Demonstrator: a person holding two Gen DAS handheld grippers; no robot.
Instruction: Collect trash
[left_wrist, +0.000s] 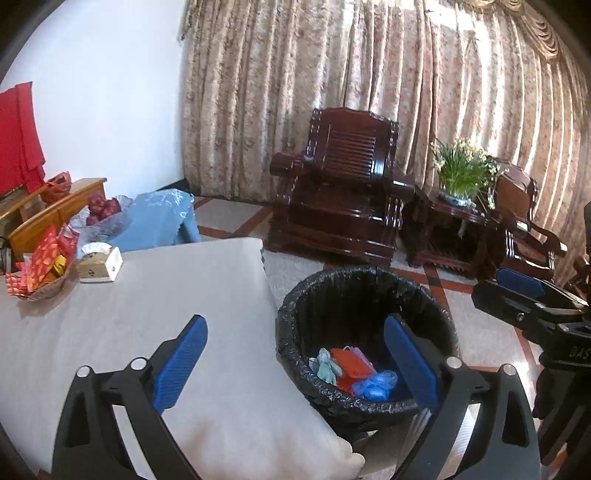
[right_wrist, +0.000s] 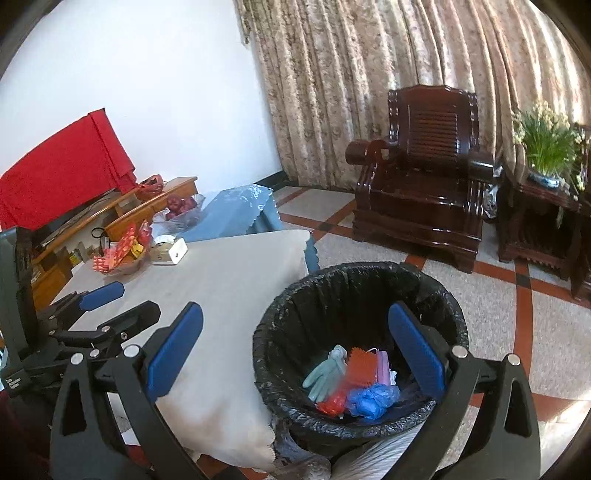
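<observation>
A round bin with a black liner (left_wrist: 295, 314) (right_wrist: 266, 321) stands on the floor at the table's near right corner. In it lie a pale green glove (right_wrist: 325, 373), orange and red wrappers (right_wrist: 364, 363) and a crumpled blue bag (right_wrist: 373, 400); they also show in the left wrist view (left_wrist: 354, 369). My left gripper (left_wrist: 295, 362) is open and empty, one finger over the table, one over the bin. My right gripper (right_wrist: 295, 354) is open and empty, straddling the bin's left rim. Each gripper shows in the other's view (left_wrist: 517, 291) (right_wrist: 96, 295).
The table has a white cloth (left_wrist: 147, 302) (right_wrist: 221, 280). At its far end are a basket of red packets (left_wrist: 40, 269), a tissue box (left_wrist: 99, 262) and a bowl of red fruit (left_wrist: 105, 214). A dark wooden armchair (left_wrist: 340, 192) and a plant stand (left_wrist: 458, 206) stand beyond.
</observation>
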